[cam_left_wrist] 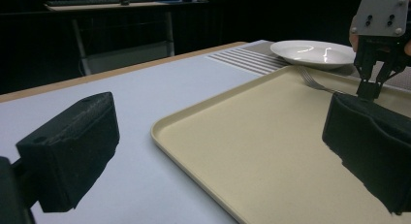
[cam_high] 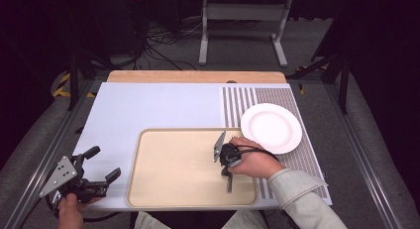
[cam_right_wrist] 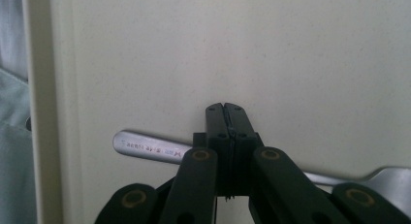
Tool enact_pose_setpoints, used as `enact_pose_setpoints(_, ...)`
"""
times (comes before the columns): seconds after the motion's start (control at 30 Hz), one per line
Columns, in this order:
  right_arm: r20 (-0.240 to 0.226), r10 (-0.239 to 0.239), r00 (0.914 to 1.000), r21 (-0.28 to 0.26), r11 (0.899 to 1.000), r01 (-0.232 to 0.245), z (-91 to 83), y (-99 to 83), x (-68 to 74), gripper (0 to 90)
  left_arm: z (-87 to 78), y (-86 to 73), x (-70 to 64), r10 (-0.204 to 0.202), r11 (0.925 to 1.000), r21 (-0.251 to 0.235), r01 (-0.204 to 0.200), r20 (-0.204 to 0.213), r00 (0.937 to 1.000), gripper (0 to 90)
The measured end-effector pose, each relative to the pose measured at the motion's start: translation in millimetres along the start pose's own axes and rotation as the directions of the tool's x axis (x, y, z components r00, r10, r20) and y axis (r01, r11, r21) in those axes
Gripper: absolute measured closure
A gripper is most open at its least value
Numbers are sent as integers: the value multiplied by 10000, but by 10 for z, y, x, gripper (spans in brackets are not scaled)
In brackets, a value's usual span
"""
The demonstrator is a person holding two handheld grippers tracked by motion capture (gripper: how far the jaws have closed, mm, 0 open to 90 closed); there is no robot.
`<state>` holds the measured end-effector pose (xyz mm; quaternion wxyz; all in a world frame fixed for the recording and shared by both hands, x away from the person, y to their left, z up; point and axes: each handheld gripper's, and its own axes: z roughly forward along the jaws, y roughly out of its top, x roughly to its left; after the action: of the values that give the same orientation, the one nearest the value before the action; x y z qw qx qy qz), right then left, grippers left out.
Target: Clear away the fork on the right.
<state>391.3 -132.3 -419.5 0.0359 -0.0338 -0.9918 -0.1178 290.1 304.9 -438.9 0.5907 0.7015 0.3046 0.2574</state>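
From above, your right gripper [cam_high: 224, 154] stood over the silver metal fork [cam_high: 229, 183] on the beige plastic tray [cam_high: 163, 164]; your left gripper [cam_high: 101, 164] gaped wide, empty. In the right gripper view, your jaws were pressed shut on the fork's handle [cam_right_wrist: 145, 146].

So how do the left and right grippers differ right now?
The left gripper has its jaws spread wide and holds nothing; the right gripper is shut on the fork. The left sits off the tray, above the table's near left corner; the right is over the tray. Both are hand-held.
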Motion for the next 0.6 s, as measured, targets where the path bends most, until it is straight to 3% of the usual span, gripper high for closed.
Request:
enact_pose_setpoints(0.3, -100, 200, 9997, 40, 9998, -200, -39, -154, 35, 900, 2, -6, -9, -29, 10000, -30, 29, -57, 10000, 5)
enact_pose_setpoints(0.6, -122, 231, 9997, -94, 9997, -232, -41, -186, 33, 900, 7, -7, -12, -48, 10000, -20, 48, -56, 10000, 5)
